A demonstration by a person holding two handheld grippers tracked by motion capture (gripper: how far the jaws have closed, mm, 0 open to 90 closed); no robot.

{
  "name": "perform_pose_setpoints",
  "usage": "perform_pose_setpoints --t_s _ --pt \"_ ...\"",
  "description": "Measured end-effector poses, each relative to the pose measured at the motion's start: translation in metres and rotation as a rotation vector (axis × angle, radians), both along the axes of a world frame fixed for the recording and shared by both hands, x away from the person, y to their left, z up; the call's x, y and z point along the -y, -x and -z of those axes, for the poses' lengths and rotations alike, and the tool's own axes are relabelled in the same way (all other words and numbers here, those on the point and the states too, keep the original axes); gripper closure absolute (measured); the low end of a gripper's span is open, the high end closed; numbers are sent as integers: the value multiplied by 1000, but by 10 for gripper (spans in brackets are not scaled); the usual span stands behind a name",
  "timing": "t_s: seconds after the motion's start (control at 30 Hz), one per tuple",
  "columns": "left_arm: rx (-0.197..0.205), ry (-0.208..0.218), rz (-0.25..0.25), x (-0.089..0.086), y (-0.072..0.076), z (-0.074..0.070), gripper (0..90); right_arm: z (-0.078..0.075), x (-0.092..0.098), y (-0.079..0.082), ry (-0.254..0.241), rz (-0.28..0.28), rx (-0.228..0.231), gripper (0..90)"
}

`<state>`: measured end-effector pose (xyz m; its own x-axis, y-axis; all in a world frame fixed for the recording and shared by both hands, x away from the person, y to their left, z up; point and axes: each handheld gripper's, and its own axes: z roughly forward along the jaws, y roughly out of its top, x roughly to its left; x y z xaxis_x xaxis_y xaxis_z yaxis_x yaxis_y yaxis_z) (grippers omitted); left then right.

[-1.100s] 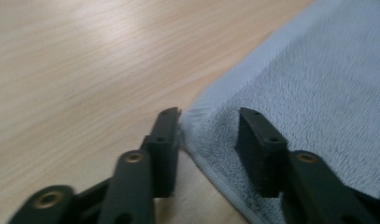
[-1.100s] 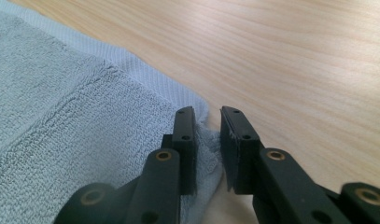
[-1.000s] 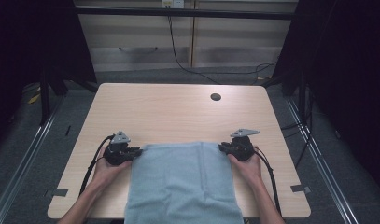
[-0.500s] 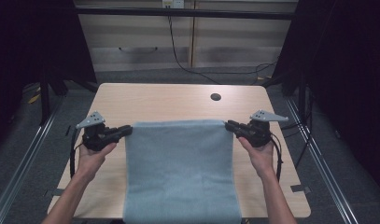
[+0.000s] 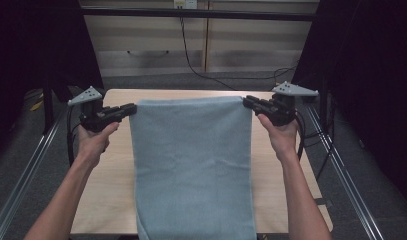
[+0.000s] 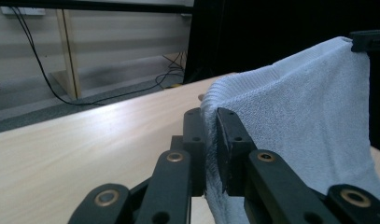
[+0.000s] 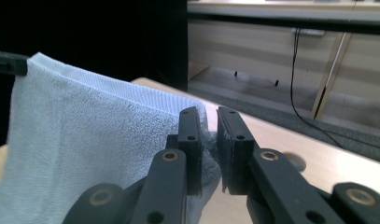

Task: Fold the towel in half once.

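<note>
The left claw [image 5: 132, 107] and right claw [image 5: 246, 101] each pinch a top corner of the light blue towel [image 5: 193, 160], jaws narrow. It hangs stretched flat between them above the table [image 5: 116, 175], faintly creased.

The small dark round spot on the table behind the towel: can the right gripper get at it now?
Probably not: the right gripper is shut on a corner of the raised towel, and the spot lies lower on the table.
</note>
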<state>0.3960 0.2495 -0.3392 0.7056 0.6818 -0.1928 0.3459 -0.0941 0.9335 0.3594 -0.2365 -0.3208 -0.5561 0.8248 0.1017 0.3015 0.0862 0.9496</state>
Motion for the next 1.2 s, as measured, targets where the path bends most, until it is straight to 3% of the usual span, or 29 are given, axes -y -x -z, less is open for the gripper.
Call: perform_pose_setpoints --t_s 0.4,0.47,0.53,0.77,0.93,1.07,1.2 --pt "65 74 -39 2 -35 -60 870 -62 -2 -32 14 51 77 807" --pt "72 74 -48 4 -36 -67 877 -72 -2 -34 7 57 94 807" --pt "67 47 -35 8 -35 -67 884 -77 -3 -34 -3 56 103 808" --pt "34 30 12 11 -20 -38 888 -48 -5 -24 -2 29 64 808" --pt "65 59 75 10 15 -22 889 -27 -2 -3 -20 -11 54 808" --pt "86 42 126 9 49 -10 889 -12 -2 24 -59 -56 61 808" --pt "54 19 153 4 75 12 888 7 -4 53 -53 -97 50 809"
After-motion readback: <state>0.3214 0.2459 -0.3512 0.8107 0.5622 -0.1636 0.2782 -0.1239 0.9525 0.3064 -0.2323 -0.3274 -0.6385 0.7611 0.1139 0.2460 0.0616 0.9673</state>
